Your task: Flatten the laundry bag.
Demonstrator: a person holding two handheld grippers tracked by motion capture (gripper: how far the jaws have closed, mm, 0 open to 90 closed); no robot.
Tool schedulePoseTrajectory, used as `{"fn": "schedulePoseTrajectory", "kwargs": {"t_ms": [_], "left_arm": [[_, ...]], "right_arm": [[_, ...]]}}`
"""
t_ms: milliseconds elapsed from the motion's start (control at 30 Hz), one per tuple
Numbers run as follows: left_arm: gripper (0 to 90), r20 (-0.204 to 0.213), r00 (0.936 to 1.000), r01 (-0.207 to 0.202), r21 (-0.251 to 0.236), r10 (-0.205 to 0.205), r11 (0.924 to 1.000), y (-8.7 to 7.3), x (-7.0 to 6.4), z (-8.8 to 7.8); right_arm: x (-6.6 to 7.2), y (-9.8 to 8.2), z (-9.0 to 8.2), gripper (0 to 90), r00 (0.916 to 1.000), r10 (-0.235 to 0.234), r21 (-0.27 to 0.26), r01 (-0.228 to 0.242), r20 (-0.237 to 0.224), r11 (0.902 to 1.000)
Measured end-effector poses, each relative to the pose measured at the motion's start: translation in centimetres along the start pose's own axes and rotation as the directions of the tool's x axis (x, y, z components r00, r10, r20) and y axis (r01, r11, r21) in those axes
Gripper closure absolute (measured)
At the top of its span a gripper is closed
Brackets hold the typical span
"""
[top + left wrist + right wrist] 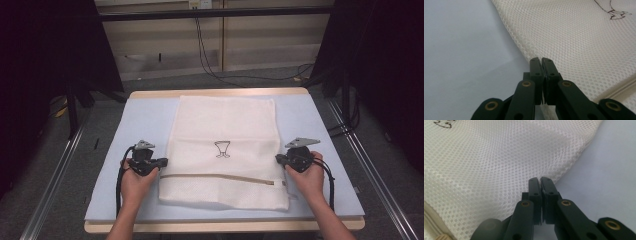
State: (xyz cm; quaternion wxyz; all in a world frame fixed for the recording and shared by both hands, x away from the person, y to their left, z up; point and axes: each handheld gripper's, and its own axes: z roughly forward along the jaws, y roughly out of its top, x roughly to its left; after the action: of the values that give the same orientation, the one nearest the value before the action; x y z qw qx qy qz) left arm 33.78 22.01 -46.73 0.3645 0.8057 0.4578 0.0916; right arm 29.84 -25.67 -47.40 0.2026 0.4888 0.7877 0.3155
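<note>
A white mesh bag (222, 125) lies flat on the pale blue mat (142, 120), with a small black drawing (223, 149) at its middle and a zipper (220, 178) across its near part. My left gripper (164, 161) sits at the bag's left edge, just above the zipper line. In the left gripper view its jaws (541, 59) are pressed together on the mesh bag's (579, 37) hem. My right gripper (278, 158) is at the right edge, level with the left one. Its jaws (540, 179) are likewise shut on the mesh bag's (499, 157) edge.
The mat covers a wooden table (220, 92). Metal rails (55, 175) run along both sides of the table, and cables (210, 65) lie on the floor beyond it. Bare mat (461, 50) lies outside each bag edge.
</note>
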Motion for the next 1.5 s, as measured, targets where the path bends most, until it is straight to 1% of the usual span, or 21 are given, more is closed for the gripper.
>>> {"fn": "schedulePoseTrajectory", "kwargs": {"t_ms": [133, 267, 333, 400, 433, 500, 533, 600, 633, 667, 733, 867, 900, 933, 967, 1000, 1033, 1067, 1233, 1333, 1500], "left_arm": [[87.6, 0.008, 0.9993, 0.036, -0.012, -0.036, 0.9993, -0.6, 0.2, -0.8], [87.6, -0.004, 0.999, 0.045, 0.001, -0.045, 0.999, -1.1, 0.0, -1.7], [87.6, -0.004, 0.9989, 0.047, 0.009, -0.047, 0.9989, -1.2, -0.2, -1.8], [87.4, -0.006, 0.9994, 0.035, 0.02, -0.035, 0.9992, -1.1, -0.3, -1.8], [86.6, 0.0, 0.999, 0.046, 0.017, -0.046, 0.9988, -1.0, -0.4, -1.7], [80.2, 0.002, 0.9985, 0.055, 0.001, -0.055, 0.9985, -1.0, -0.3, -1.7], [74.1, -0.003, 0.9978, 0.066, -0.04, -0.066, 0.997, -1.0, 0.0, -1.6], [58.2, -0.025, 0.9979, 0.057, -0.074, -0.059, 0.9956, -0.8, 0.4, -1.3], [54.0, -0.051, 0.9975, 0.044, -0.069, -0.048, 0.9967, -0.6, 0.7, -1.0], [51.9, -0.041, 0.9978, 0.049, -0.055, -0.051, 0.9973, -0.5, 0.9, -0.5], [53.4, -0.022, 0.9985, 0.051, -0.018, -0.051, 0.9986, -0.3, 1.1, 0.5], [63.9, -0.029, 0.9983, 0.05, -0.003, -0.05, 0.9987, -0.3, 0.9, 0.9], [74.7, -0.015, 0.9975, 0.07, -0.007, -0.07, 0.9976, -0.4, 0.7, 0.9], [77.1, -0.021, 0.9981, 0.059, -0.001, -0.059, 0.9983, -0.5, 0.6, 0.8], [83.3, -0.003, 0.9975, 0.071, 0.004, -0.071, 0.9975, -0.5, 0.6, 0.7], [84.7, -0.003, 0.9972, 0.075, 0.017, -0.075, 0.997, -0.5, 0.6, 0.5], [85.6, -0.008, 0.9962, 0.087, 0.003, -0.087, 0.9962, -0.5, 0.5, 0.3], [86.1, -0.008, 0.9973, 0.073, 0.015, -0.073, 0.9972, -0.5, 0.6, 0.0], [86.3, -0.026, 0.9963, 0.081, 0.002, -0.081, 0.9967, -0.9, 0.9, -0.7], [86.1, -0.05, 0.9956, 0.08, -0.003, -0.08, 0.9968, -1.0, 1.3, -0.9], [86.2, -0.057, 0.9963, 0.065, 0.013, -0.065, 0.9978, -1.0, 1.6, -1.4]], "right_arm": [[0.0, 0.3, 0.5, 87.6, 1.0, -0.008, -0.015, 0.008, 0.002, 0.9999], [0.0, 0.2, 0.2, 87.2, 0.9977, 0.018, -0.018, -0.02, -0.065, 0.9996], [0.0, 0.1, -0.1, 86.5, 0.9965, 0.039, -0.012, -0.04, -0.074, 0.9991], [-0.1, 0.1, -0.1, 86.5, 0.9961, 0.03, -0.016, -0.031, -0.083, 0.9994], [-0.1, 0.1, -0.2, 86.5, 0.9951, 0.041, -0.003, -0.041, -0.09, 0.9991], [-0.2, 0.0, -0.3, 86.4, 0.9953, 0.035, -0.016, -0.036, -0.091, 0.9992], [-0.2, 0.0, -0.2, 86.2, 0.9954, 0.034, -0.016, -0.036, -0.089, 0.9992], [-0.2, 0.0, -0.2, 85.6, 0.9949, 0.034, -0.019, -0.036, -0.094, 0.9992], [-0.2, 0.0, -0.2, 85.5, 0.9948, 0.044, -0.008, -0.045, -0.092, 0.999], [-0.2, 0.0, 0.0, 85.5, 0.9954, 0.029, -0.006, -0.03, -0.091, 0.9995], [-0.1, 0.0, 0.2, 85.4, 0.9954, 0.027, -0.002, -0.028, -0.092, 0.9996], [0.0, 0.1, 0.1, 85.6, 0.9956, 0.032, -0.004, -0.032, -0.088, 0.9995], [-0.1, 0.0, 0.1, 85.6, 0.9955, 0.031, -0.006, -0.031, -0.09, 0.9995], [-0.1, 0.0, 0.1, 85.6, 0.9952, 0.031, -0.006, -0.032, -0.093, 0.9995], [-0.1, 0.0, 0.1, 85.6, 0.995, 0.032, -0.006, -0.033, -0.095, 0.9995], [-0.1, 0.0, 0.2, 85.6, 0.9952, 0.032, -0.009, -0.033, -0.093, 0.9994], [-0.1, 0.0, 0.1, 85.7, 0.9949, 0.032, -0.009, -0.033, -0.095, 0.9994], [-0.1, 0.0, 0.0, 85.8, 0.9949, 0.028, -0.013, -0.03, -0.097, 0.9995], [0.0, 0.1, -0.2, 86.2, 0.9918, 0.034, -0.037, -0.039, -0.123, 0.9986], [0.5, 0.2, 0.0, 86.3, 0.9896, 0.009, -0.038, -0.015, -0.144, 0.9992], [1.0, 0.4, 0.1, 86.7, 0.9877, -0.016, -0.039, 0.01, -0.155, 0.9992]]}}
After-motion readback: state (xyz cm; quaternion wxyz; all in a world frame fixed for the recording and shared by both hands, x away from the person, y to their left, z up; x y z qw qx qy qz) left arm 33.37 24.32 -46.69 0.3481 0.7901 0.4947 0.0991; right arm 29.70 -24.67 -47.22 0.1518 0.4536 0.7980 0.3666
